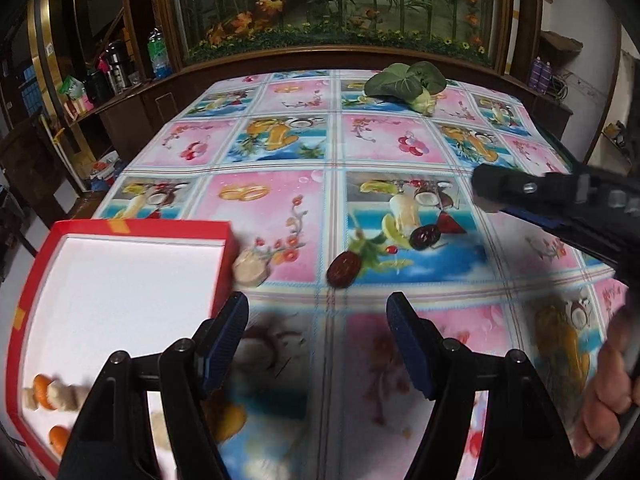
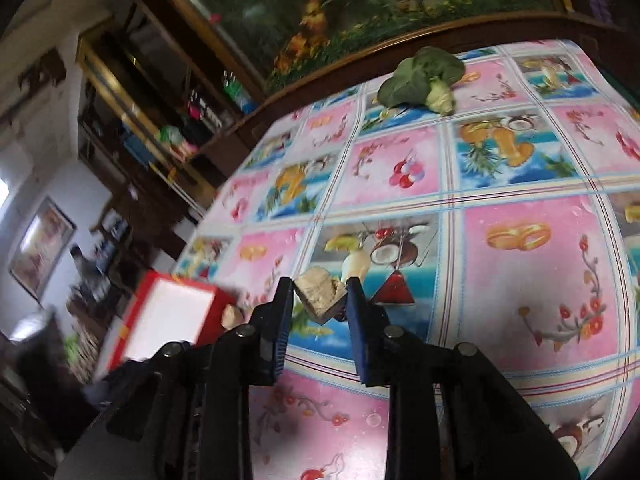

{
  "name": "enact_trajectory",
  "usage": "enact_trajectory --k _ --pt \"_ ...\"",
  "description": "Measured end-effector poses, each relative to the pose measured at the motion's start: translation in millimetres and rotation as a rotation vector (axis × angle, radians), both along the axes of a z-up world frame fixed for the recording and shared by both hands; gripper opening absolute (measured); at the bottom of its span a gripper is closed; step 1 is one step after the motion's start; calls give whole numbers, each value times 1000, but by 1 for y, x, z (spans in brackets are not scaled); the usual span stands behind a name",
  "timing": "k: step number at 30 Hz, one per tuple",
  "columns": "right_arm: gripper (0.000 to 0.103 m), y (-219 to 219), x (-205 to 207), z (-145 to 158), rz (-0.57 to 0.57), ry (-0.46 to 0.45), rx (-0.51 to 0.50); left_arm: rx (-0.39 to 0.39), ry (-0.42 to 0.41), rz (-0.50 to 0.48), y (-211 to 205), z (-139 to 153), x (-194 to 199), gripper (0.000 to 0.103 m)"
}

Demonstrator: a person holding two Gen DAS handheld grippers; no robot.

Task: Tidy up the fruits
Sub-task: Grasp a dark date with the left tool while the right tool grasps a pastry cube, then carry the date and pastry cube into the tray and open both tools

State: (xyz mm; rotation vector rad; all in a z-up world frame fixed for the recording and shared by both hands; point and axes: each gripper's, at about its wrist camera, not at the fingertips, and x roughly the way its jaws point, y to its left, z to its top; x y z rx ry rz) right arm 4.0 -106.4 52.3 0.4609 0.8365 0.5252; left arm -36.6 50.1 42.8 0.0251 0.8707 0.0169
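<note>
At center of the right wrist view, right gripper (image 2: 318,300) was clamped on a beige chunk (image 2: 320,294), held by its corners above the desk (image 2: 520,280). Risk: tilted chunk could twist out before reaching the red box (image 1: 120,292). Left gripper (image 1: 316,320) stood apart, empty. Count: two dark dates (image 1: 343,269), one beige piece (image 1: 250,268) beside box, two orange pieces (image 1: 42,390) inside, one leafy vegetable (image 1: 404,82).

R gripper (image 2: 318,300) clamps tan chunk (image 2: 318,294) above tablecloth (image 2: 520,280), red box (image 2: 172,312) left.
</note>
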Motion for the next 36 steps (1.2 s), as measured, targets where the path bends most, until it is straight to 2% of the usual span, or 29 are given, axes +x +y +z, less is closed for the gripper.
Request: enact_trajectory --k 2,4,7,9,11,12,17,20,23,29,36 --pt "29 -8 1 3 -27 7 31 16 15 -3 -2 -6 12 70" --pt "29 -11 1 5 -48 8 37 17 39 -10 -3 -13 21 59" --pt "29 -10 1 4 -37 28 57 -14 70 -17 -3 -20 31 48" --pt "29 -7 0 5 -25 31 54 -31 73 -20 -3 -23 35 44" --pt "29 -4 -1 5 -10 32 45 -44 68 -27 -3 -23 35 35" --pt "29 -2 -2 4 -6 31 42 -45 65 -40 -5 -23 35 23" --pt "29 2 -2 1 3 27 21 -64 59 -59 -8 -22 29 23" --pt "29 2 -2 0 -7 19 6 -53 47 -37 -7 -15 17 23" --pt "29 3 -6 3 -24 -21 -29 -41 -16 -30 -5 1 -4 23" --pt "29 12 -17 13 3 -113 -36 30 -171 10 2 36 -56 23" --pt "29 28 -25 12 31 -169 -102 64 -228 68 19 45 -82 23"
